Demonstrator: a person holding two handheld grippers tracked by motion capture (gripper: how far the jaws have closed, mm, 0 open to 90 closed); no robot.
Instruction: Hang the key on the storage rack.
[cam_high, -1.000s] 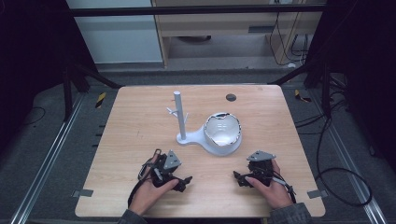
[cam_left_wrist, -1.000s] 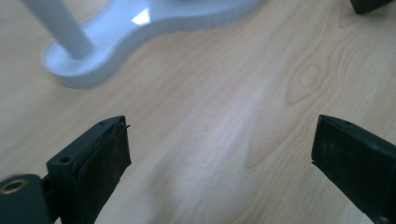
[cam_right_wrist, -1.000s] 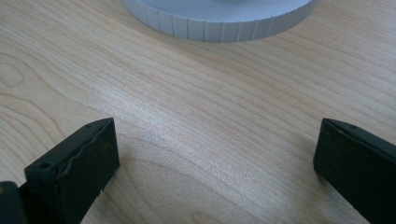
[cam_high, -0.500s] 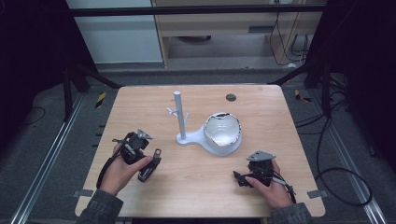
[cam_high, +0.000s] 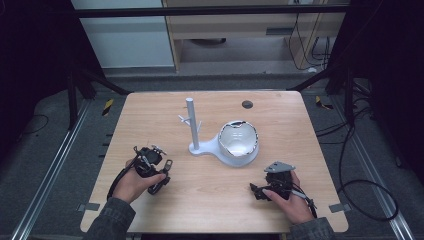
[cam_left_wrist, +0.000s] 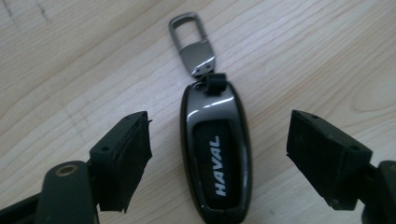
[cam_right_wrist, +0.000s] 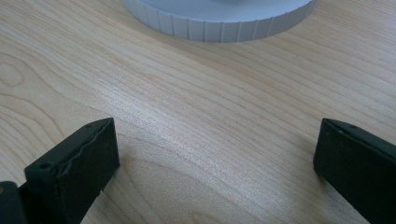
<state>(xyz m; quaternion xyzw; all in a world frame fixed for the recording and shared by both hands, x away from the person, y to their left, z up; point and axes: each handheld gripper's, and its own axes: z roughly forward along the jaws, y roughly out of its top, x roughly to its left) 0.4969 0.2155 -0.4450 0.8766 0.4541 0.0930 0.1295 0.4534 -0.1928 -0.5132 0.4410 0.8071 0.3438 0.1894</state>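
Observation:
A glossy black HAVAL key fob (cam_left_wrist: 217, 163) with a metal clip (cam_left_wrist: 194, 39) lies flat on the wooden table. In the left gripper view it sits between the two jaws, which stand wide apart on either side without touching it. My left gripper (cam_high: 152, 167) (cam_left_wrist: 219, 135) is open, low over the table's front left. My right gripper (cam_high: 272, 182) (cam_right_wrist: 217, 140) is open over bare wood at the front right, with nothing between its jaws. Ahead of it is the ribbed rim of a white stand's base (cam_right_wrist: 219, 18).
The white stand at mid-table has an upright post with short pegs (cam_high: 192, 125) and a round bowl (cam_high: 239, 141) on one base. A small dark round cap (cam_high: 247, 104) lies near the table's far edge. Cables trail on the floor to the right.
My left gripper has moved left and a little farther from the front edge, and now stands over the key fob. The right gripper has stayed in place.

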